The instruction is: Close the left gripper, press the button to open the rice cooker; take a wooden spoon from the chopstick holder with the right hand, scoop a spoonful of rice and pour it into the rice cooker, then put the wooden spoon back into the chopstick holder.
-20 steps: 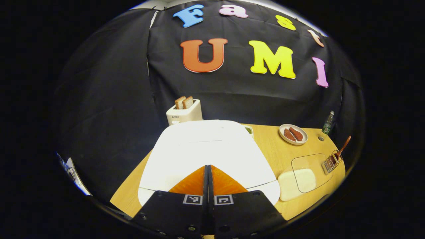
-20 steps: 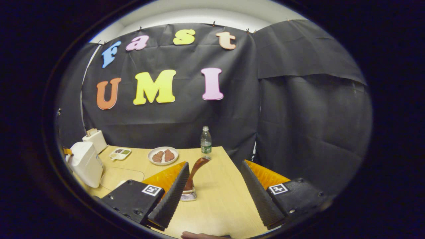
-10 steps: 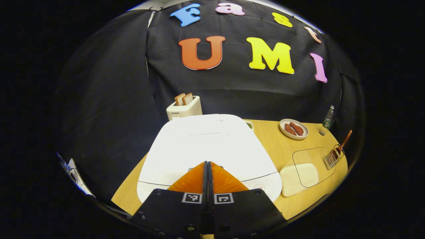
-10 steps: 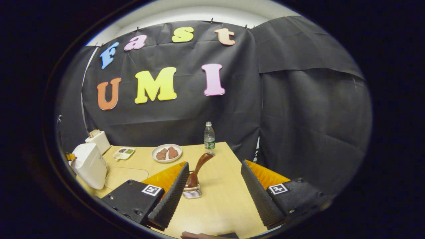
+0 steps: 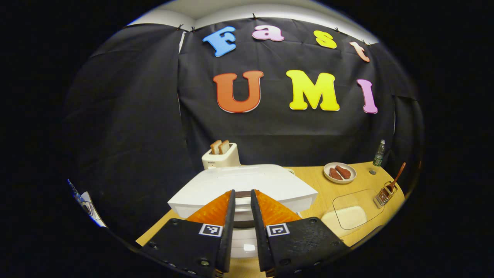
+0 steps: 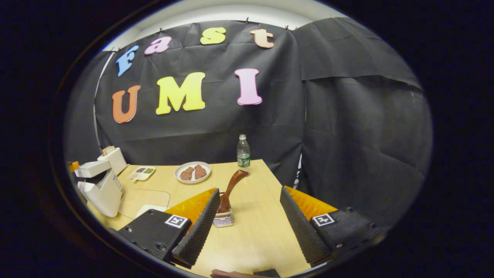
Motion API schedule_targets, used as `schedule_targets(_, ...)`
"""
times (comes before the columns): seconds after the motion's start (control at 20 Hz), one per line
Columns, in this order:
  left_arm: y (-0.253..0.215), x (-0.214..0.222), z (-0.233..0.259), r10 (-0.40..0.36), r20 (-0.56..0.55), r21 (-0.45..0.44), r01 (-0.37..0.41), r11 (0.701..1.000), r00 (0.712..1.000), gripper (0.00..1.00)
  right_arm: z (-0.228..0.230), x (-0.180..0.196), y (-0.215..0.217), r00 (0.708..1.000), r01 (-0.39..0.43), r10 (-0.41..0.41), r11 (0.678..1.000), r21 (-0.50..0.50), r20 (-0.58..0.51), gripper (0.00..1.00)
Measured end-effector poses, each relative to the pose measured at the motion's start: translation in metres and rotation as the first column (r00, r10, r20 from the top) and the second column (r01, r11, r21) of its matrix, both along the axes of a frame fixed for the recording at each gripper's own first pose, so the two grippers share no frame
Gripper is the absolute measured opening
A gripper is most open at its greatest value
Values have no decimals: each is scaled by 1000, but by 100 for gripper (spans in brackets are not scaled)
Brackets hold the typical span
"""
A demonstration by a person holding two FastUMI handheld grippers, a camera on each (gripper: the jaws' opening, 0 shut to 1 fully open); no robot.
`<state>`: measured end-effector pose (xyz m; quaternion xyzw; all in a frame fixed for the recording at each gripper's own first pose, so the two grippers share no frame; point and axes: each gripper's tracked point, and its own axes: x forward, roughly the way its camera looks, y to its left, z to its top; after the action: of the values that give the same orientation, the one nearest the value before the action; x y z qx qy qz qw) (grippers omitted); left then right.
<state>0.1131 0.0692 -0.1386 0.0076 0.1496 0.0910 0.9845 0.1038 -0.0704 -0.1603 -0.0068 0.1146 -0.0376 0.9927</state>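
On the pale wooden table the white rice cooker's lid has just popped up, the left gripper now slightly parted, while the wide-open right gripper nears the brown wooden spoon standing in the wire chopstick holder.

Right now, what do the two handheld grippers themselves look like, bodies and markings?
Both match: the left gripper and right gripper each have black blocky finger mounts with screws, a square black-and-white coded marker on each mount, wedge-shaped fingers, and ribbed inner faces on the right gripper's fingers.
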Motion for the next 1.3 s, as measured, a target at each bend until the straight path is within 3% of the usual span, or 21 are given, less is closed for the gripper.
schedule_targets(0.05,-2,-7,6,2,13,-7,-2,1000,1000,31,-3,4,2,1000,-5,6,1000,8,-5,100)
schedule_targets(0.2,-22,-35,31,-37,68,-25,39,999,997,67,-11,18,5,1000,-25,26,1000,18,-6,100)
schedule_targets(0.3,-28,-56,42,-42,107,-39,47,998,993,70,-15,29,10,999,-51,51,998,29,4,100)
schedule_targets(0.4,-32,-78,51,-28,159,-50,36,998,987,96,-18,41,12,997,-77,76,996,41,17,100)
schedule_targets(0.65,-62,-132,60,-90,239,-88,114,990,967,95,-43,69,19,992,-128,128,985,112,9,100)
schedule_targets(0.95,-57,-178,60,-109,300,43,101,994,948,96,-69,108,25,990,-139,143,973,184,-7,100)
schedule_targets(1.1,-58,-192,54,-119,304,43,111,993,945,95,-83,128,37,986,-159,167,957,241,-15,100)
schedule_targets(1.15,-61,-194,52,-127,304,30,124,992,944,95,-89,134,36,988,-144,153,955,259,-16,100)
schedule_targets(1.2,-62,-196,49,-131,305,17,132,991,943,95,-93,141,30,994,-100,107,956,277,-10,93)
schedule_targets(1.25,-60,-199,46,-129,309,7,134,991,942,95,-99,149,21,999,-42,48,956,290,-15,96)
schedule_targets(1.3,-59,-201,42,-126,308,6,131,991,943,95,-106,158,22,999,-27,34,955,296,-20,86)
